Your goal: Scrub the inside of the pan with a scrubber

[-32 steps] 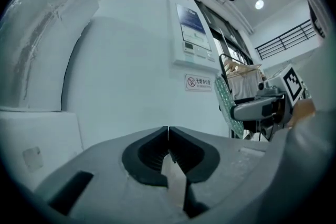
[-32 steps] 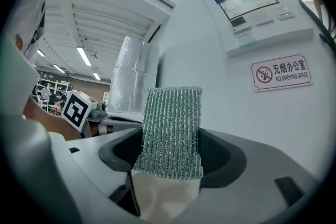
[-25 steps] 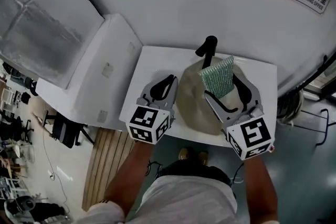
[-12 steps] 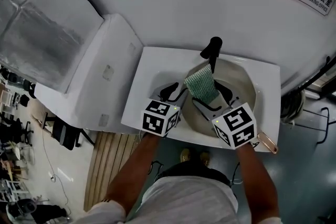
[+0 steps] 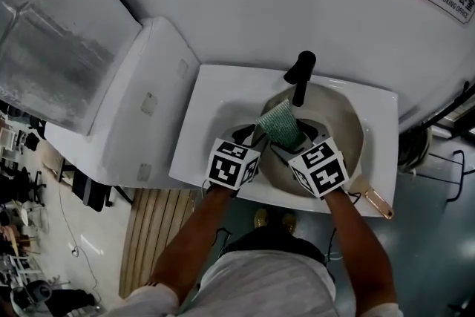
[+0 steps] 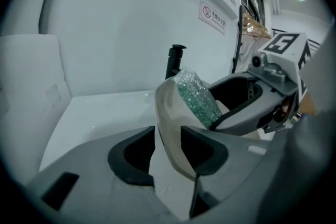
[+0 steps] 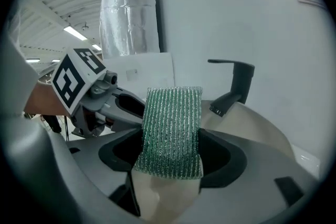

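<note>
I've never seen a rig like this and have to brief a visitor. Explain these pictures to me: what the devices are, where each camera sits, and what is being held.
There is no robot here. A person holds a hand-operated gripper in each hand, and the marker cubes are part of those grippers. The head view looks steeply down from the person's head. The other two views each ride on one gripper and look along its jaws. Below is a white sink with a black faucet. A beige pan sits in it, its handle pointing to the lower right. The right gripper is shut on a green scrubber, held over the pan. The left gripper has just been opening its jaws. They stand apart with the pan's rim between them, not gripped.
</note>
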Demonstrator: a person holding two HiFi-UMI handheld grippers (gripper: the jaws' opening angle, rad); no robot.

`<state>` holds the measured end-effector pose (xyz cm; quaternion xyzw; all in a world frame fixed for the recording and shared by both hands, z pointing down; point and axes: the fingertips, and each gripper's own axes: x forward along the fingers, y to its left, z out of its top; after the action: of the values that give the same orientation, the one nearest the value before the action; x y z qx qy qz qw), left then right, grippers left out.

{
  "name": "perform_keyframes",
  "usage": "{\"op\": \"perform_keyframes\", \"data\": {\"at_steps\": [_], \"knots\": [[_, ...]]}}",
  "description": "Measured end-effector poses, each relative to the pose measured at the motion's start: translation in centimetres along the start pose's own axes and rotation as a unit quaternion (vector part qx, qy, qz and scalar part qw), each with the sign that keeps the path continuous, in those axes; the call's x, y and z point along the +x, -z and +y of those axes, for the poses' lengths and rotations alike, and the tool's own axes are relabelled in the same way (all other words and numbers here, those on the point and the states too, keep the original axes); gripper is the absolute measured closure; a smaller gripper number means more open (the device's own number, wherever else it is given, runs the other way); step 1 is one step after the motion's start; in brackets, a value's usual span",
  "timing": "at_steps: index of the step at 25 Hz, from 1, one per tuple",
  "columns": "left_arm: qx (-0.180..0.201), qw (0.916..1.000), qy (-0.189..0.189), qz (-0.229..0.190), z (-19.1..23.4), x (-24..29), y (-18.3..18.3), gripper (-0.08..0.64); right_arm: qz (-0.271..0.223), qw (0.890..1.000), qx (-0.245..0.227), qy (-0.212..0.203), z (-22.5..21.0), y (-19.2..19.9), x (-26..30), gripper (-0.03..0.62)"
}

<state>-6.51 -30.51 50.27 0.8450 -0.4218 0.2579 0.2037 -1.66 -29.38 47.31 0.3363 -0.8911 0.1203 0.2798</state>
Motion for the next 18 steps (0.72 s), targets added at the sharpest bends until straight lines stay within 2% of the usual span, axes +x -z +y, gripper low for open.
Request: {"op": "perform_keyframes", "data": {"at_steps": [8, 12, 18], "knots": [[-0.010, 0.9996, 0.001, 0.027, 0.3, 1.0, 1.2, 0.420, 0.056, 0.998, -0.001, 0.018, -1.2, 2.4, 2.7, 0.253], [-0.015, 0.9995, 0.002, 0.028, 0.3, 1.3, 1.2, 0.463, 0.067, 0.998, -0.002, 0.019, -1.5, 2.8, 3.7, 0.253], [-0.029, 0.9992, -0.004, 0.026, 0.5, 1.4, 1.1, 0.479, 0.088, 0.995, 0.013, 0.035, -2.9, 3.8, 4.2, 0.253]]}}
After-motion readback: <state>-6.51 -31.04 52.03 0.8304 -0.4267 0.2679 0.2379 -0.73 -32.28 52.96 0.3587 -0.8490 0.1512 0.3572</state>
